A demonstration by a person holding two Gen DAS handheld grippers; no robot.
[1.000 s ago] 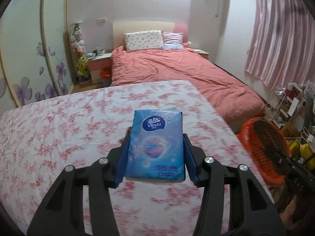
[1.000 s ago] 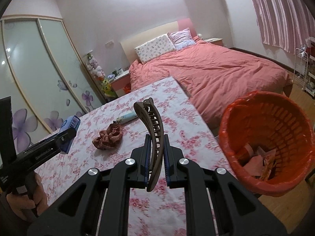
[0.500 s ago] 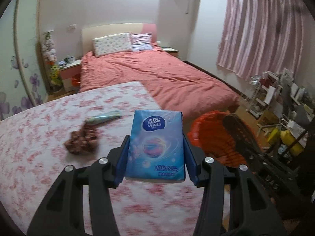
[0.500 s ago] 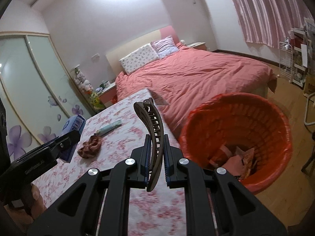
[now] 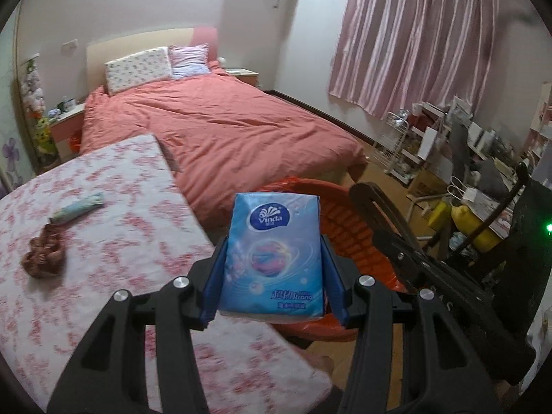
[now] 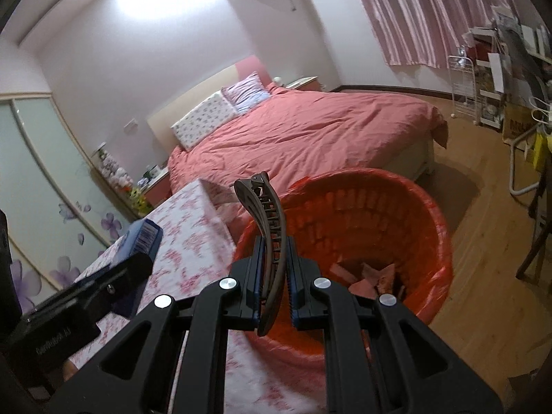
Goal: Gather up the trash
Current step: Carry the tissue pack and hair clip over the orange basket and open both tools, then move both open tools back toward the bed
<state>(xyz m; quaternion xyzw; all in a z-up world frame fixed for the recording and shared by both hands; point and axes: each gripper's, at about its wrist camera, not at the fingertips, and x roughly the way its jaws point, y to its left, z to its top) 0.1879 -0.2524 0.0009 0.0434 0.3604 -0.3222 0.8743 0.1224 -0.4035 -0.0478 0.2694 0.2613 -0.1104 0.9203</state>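
Observation:
My left gripper (image 5: 272,279) is shut on a blue Vinda tissue pack (image 5: 274,252), held upright at the table's right edge, with the orange basket (image 5: 348,231) just behind it. My right gripper (image 6: 272,272) is shut on a brown hair claw clip (image 6: 267,231) that stands up between the fingers, over the near left rim of the orange basket (image 6: 427,214). Scraps of paper trash (image 6: 372,276) lie in the basket's bottom. The tissue pack also shows in the right wrist view (image 6: 143,238), to the left.
The floral tablecloth table (image 5: 120,234) carries a brown scrunchie (image 5: 43,255) and a pale green tube (image 5: 76,208). A red bed (image 5: 214,127) lies beyond. Cluttered shelves and a desk (image 5: 465,158) stand at the right. Wooden floor (image 6: 483,241) surrounds the basket.
Both grippers have swung right from over the table toward the orange basket. The clip is now over the basket's rim and the tissue pack is at the table's edge. Both grips are unchanged.

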